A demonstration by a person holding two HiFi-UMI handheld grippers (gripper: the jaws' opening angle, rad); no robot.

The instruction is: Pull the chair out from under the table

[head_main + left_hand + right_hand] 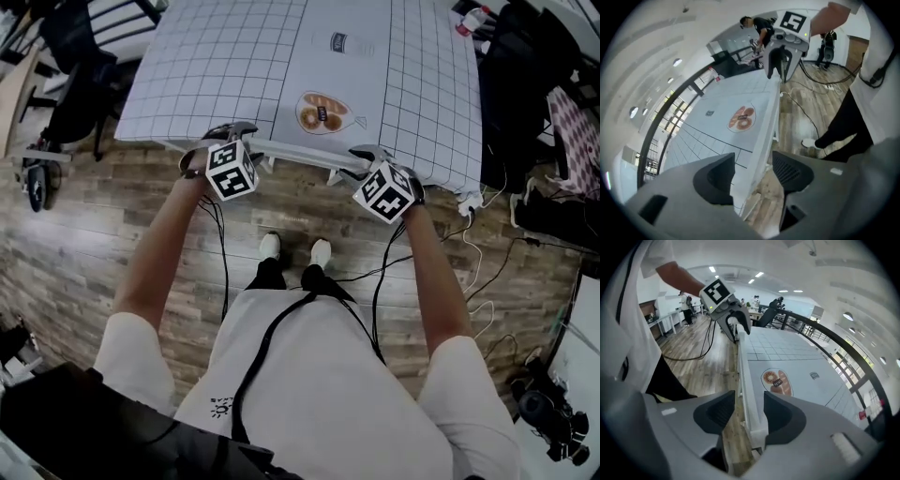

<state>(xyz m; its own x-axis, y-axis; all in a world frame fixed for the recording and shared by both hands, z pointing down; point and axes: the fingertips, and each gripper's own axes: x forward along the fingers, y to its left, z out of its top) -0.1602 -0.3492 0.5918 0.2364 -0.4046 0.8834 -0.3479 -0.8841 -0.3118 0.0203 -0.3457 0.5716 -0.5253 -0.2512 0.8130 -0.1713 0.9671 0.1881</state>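
Your left tongs (752,177) and right tongs (749,412) are both open wide. The white chair top (302,156) sits between their jaws, by the table (225,66) edge.

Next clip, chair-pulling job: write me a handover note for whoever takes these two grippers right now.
Left gripper: open, fingers either side of the chair at its white top rail, not clamped.
Right gripper: open, straddling the same rail further along.
Where things are: the chair is tucked under the table; only its rail shows at the near edge.
Done: both grippers are lined up on the rail.
Left: close both, then pull the chair back toward you.
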